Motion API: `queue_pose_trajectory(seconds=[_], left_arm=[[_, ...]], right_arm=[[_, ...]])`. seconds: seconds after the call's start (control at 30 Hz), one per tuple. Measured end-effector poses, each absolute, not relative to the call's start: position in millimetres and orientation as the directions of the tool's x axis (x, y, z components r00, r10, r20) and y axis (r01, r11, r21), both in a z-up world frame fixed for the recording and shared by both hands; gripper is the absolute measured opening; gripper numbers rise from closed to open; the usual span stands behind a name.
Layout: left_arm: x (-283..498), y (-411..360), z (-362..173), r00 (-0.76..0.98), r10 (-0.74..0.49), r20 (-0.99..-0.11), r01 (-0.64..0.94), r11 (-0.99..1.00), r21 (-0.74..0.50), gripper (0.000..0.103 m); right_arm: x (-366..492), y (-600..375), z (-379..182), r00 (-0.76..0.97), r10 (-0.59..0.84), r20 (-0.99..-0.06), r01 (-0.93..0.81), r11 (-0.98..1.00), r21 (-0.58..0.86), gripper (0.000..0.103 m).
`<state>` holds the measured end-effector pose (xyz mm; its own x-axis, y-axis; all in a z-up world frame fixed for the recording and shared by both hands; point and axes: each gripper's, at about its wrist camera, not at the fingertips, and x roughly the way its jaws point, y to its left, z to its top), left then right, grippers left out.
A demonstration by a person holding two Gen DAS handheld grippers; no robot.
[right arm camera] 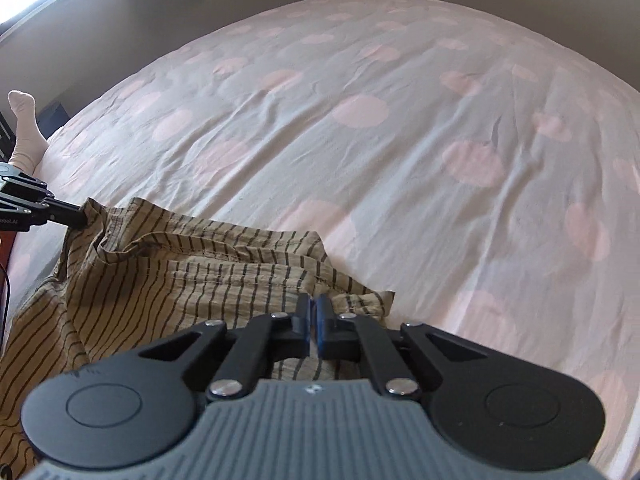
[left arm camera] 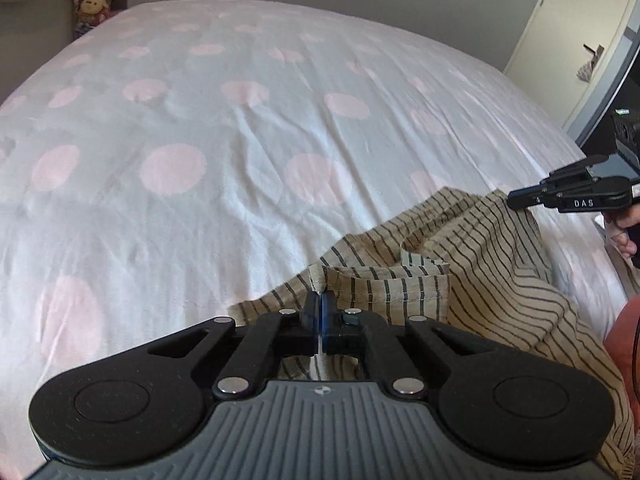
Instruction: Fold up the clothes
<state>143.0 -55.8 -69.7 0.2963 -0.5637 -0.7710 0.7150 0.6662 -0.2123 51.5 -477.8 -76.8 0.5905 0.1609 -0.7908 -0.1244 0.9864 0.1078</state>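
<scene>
A tan garment with dark stripes (left arm camera: 480, 264) lies bunched at the near edge of the bed; it also shows in the right wrist view (right arm camera: 180, 276). My left gripper (left arm camera: 320, 300) is shut on a folded edge of the garment. It shows from the side in the right wrist view (right arm camera: 82, 216), pinching the cloth's far left corner. My right gripper (right arm camera: 313, 304) is shut on the garment's right edge. It shows in the left wrist view (left arm camera: 514, 202), closed on the cloth's far corner.
The bed sheet (left arm camera: 248, 152) is white with pink dots and wrinkled, and fills both views (right arm camera: 400, 152). Stuffed toys (left arm camera: 90, 4) sit at the far corner. A door (left arm camera: 576, 40) stands at the right. A socked foot (right arm camera: 24, 128) is at the left.
</scene>
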Motion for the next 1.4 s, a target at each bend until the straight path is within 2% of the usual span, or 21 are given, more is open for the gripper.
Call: queue_pose_trajectory(seconds=[0.13, 0.27, 0.4, 0.47, 0.5, 0.53, 0.57, 0.6, 0.8, 1.0, 1.1, 1.17, 1.23, 1.4], left_arm=[[149.6, -38.1, -58.2, 0.350, -0.531, -0.771, 0.675, 0.714, -0.185, 0.000], [156.5, -32.4, -74.2, 0.354, -0.471, -0.808, 0.626, 0.761, -0.169, 0.000], [158.2, -29.8, -93.8, 0.335, -0.476, -0.813, 0.603, 0.771, -0.203, 0.000], [159.2, -27.9, -97.6, 0.332, -0.484, -0.809, 0.595, 0.774, -0.218, 0.000], [160.1, -27.0, -98.8, 0.331, -0.487, -0.808, 0.590, 0.775, -0.226, 0.000], [161.0, -25.7, -99.6, 0.329, -0.490, -0.807, 0.585, 0.777, -0.233, 0.000], [162.2, -24.4, -100.4, 0.326, -0.493, -0.806, 0.582, 0.777, -0.240, 0.000], [163.2, -23.2, -101.3, 0.323, -0.496, -0.806, 0.579, 0.777, -0.247, 0.000], [164.3, -23.7, -106.0, 0.313, -0.493, -0.812, 0.573, 0.780, -0.253, 0.000], [162.9, -25.6, -105.0, 0.317, -0.482, -0.816, 0.573, 0.784, -0.240, 0.000], [161.6, -26.6, -103.8, 0.319, -0.477, -0.819, 0.574, 0.785, -0.234, 0.000], [160.3, -26.9, -103.2, 0.322, -0.473, -0.820, 0.574, 0.787, -0.228, 0.000], [158.9, -27.1, -101.4, 0.329, -0.470, -0.819, 0.573, 0.789, -0.222, 0.000], [149.4, -21.6, -83.5, 0.385, -0.495, -0.779, 0.576, 0.788, -0.216, 0.000]], right_arm=[[52.8, -476.9, -64.7, 0.629, 0.128, -0.767, -0.107, 0.991, 0.077, 0.000], [63.3, -475.1, -68.9, 0.645, 0.088, -0.759, -0.064, 0.996, 0.061, 0.000], [70.7, -474.0, -79.8, 0.632, 0.105, -0.768, -0.068, 0.995, 0.080, 0.000], [71.6, -474.7, -81.9, 0.632, 0.135, -0.763, -0.081, 0.991, 0.109, 0.006], [71.8, -475.1, -82.6, 0.634, 0.146, -0.760, -0.086, 0.989, 0.118, 0.019], [71.9, -475.8, -82.5, 0.638, 0.143, -0.757, -0.086, 0.990, 0.115, 0.044], [73.1, -476.8, -84.2, 0.635, 0.144, -0.759, -0.086, 0.990, 0.115, 0.051], [74.3, -477.7, -85.8, 0.632, 0.145, -0.761, -0.087, 0.989, 0.116, 0.052], [80.1, -472.0, -98.3, 0.631, 0.215, -0.745, -0.139, 0.977, 0.164, 0.049], [88.7, -440.7, -110.7, 0.591, 0.204, -0.780, -0.287, 0.957, 0.032, 0.043], [90.0, -437.4, -117.3, 0.569, 0.190, -0.800, -0.312, 0.950, 0.004, 0.018], [88.8, -437.2, -118.7, 0.562, 0.190, -0.805, -0.322, 0.947, -0.001, 0.008], [84.8, -435.8, -116.4, 0.571, 0.185, -0.800, -0.332, 0.943, -0.018, 0.004], [70.3, -433.8, -94.6, 0.643, 0.170, -0.747, -0.327, 0.943, -0.067, 0.004]])
